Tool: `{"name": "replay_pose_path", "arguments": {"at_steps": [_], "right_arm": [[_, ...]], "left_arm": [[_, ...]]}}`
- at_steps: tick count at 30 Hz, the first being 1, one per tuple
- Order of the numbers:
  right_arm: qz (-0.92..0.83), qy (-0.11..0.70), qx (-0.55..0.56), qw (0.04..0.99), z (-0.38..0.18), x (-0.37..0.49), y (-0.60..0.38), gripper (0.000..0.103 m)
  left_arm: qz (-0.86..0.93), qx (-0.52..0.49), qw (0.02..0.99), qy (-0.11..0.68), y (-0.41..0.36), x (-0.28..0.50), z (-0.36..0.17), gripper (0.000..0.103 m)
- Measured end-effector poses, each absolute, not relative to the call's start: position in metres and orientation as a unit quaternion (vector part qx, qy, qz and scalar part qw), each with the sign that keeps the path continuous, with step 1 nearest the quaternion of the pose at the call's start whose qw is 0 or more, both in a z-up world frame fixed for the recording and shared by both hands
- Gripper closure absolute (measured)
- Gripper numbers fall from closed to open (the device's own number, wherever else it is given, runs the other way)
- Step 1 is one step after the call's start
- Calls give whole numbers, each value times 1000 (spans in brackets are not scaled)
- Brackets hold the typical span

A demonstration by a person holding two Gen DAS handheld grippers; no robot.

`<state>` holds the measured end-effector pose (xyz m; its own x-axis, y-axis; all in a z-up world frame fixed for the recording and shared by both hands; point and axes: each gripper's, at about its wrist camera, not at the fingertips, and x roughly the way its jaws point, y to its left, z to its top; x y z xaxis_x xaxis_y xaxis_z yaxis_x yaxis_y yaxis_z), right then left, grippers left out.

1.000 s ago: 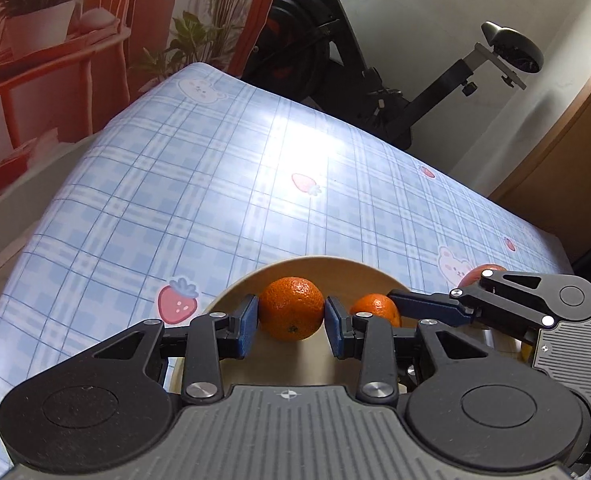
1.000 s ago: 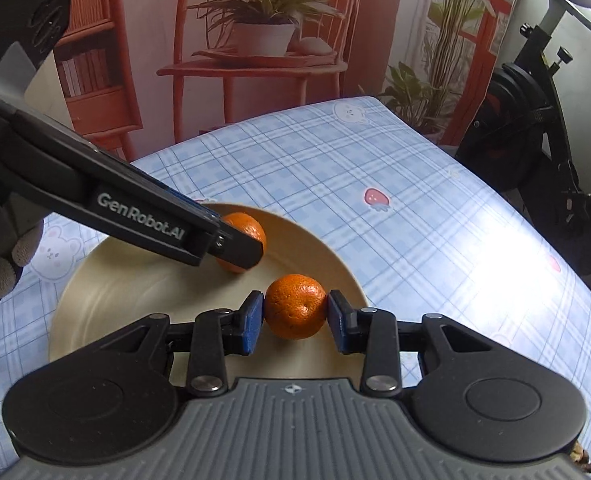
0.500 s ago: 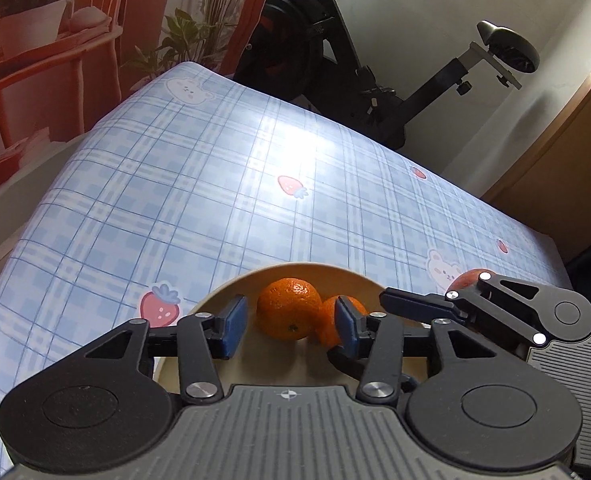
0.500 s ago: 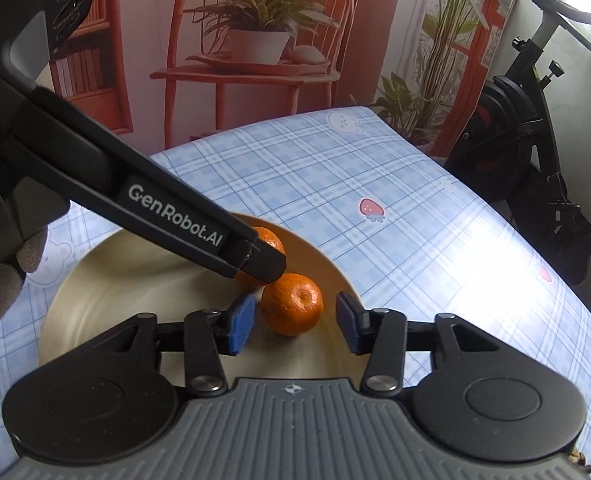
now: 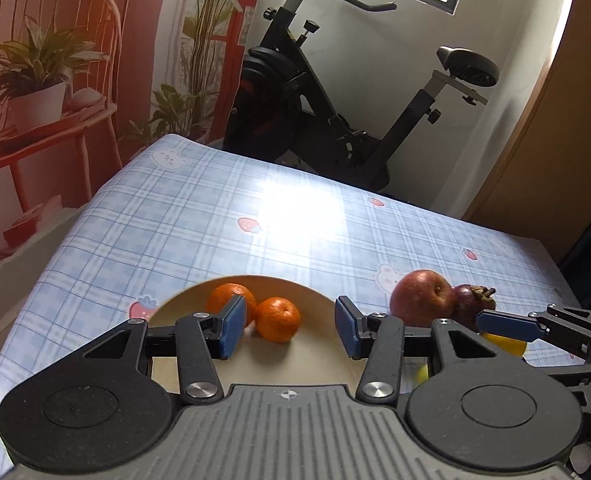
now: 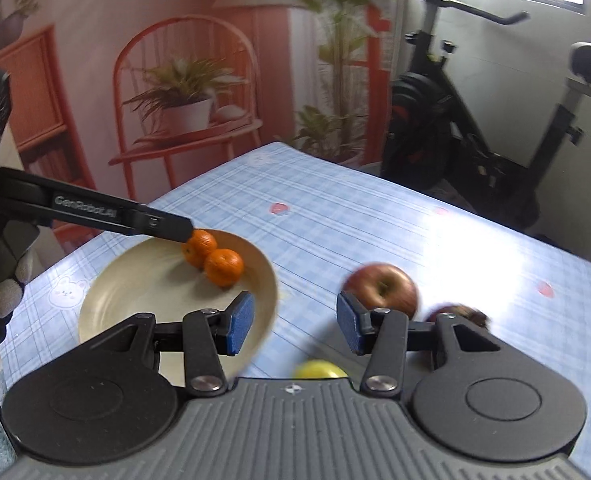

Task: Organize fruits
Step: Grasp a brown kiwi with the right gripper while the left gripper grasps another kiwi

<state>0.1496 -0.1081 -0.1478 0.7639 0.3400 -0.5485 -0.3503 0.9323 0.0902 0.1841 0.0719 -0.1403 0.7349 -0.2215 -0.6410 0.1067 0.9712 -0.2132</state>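
Mandarins — two of them, touching, lie in the cream bowl [image 5: 323, 300]; far mandarin [image 5: 227, 298], near mandarin [image 5: 277, 319]. Left wrist view: left gripper [image 5: 289, 330] has its jaws apart, nothing between the pads, the near mandarin just beyond the left pad. On the checked surface [image 5: 215, 208] right of the bowl, a red apple [image 5: 421, 296] touches a dark mangosteen [image 5: 471, 300].

Right wrist view: right gripper [image 6: 293, 322] is also spread and empty, poised over bare surface between bowl rim and apple [image 6: 381, 286]. A yellow fruit [image 6: 319, 369], partly hidden, sits close under it.

Risk — the apple and mangosteen touch, so pinching one could nudge the other into a roll; the apple looks wide for these jaws and may slip.
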Motion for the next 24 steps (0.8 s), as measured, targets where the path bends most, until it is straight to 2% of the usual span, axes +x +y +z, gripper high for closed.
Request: {"name": "replay_pose_path", "arguments": {"at_steps": [6, 9, 14, 24], "right_arm": [[138, 284, 25, 948, -153, 102, -156, 54], [116, 278, 38, 953, -159, 76, -174, 54], [83, 268, 71, 957, -172, 36, -198, 55], [85, 307, 101, 943, -202, -1, -202, 57]], "left_arm": [[-106, -75, 930, 344, 37, 154, -144, 52], [-110, -69, 932, 339, 22, 140, -146, 58], [-112, -52, 940, 316, -1, 117, -147, 58], [-114, -16, 939, 324, -23, 90, -168, 58]]}}
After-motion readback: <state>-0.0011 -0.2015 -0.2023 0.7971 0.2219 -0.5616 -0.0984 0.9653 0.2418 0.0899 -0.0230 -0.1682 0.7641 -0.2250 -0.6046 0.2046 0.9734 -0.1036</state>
